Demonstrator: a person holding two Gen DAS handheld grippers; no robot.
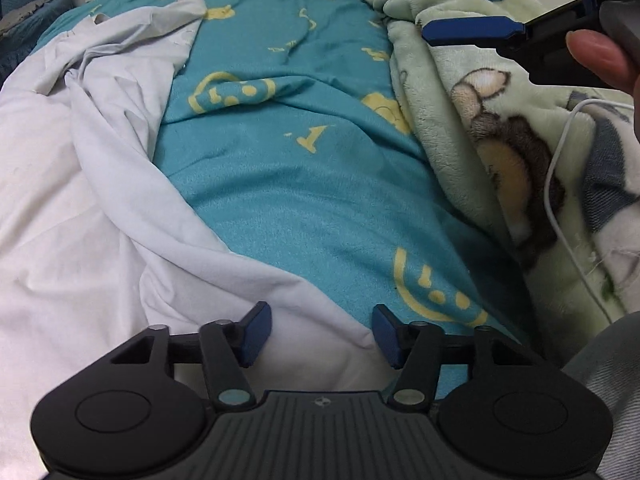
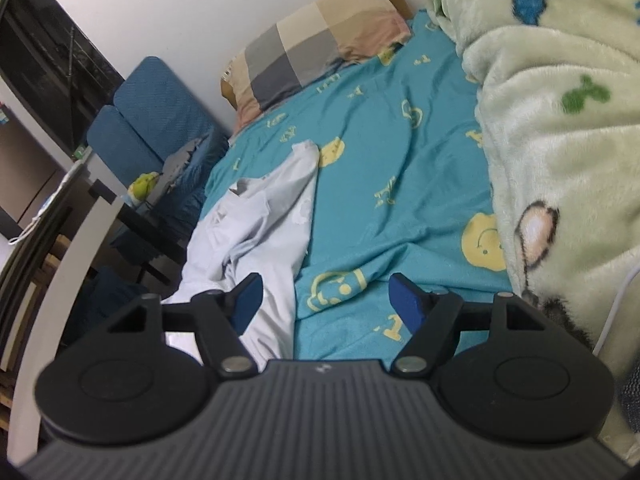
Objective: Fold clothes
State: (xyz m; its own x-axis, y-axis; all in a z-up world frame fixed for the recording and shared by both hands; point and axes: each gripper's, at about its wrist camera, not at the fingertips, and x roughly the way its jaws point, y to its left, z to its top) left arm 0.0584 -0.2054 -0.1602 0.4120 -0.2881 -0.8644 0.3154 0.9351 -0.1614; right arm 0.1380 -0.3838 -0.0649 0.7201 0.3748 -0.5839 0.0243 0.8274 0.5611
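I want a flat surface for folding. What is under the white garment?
The white garment lies crumpled on the teal bedsheet. Whatever sits beneath its bunched folds is covered.

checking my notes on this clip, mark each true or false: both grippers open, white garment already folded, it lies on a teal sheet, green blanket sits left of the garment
1. Both grippers are open: true; the left gripper and right gripper hold nothing.
2. The white garment is folded: false, it lies crumpled.
3. It lies on a teal sheet: true.
4. The green blanket is left of the garment: false, it is to the right.
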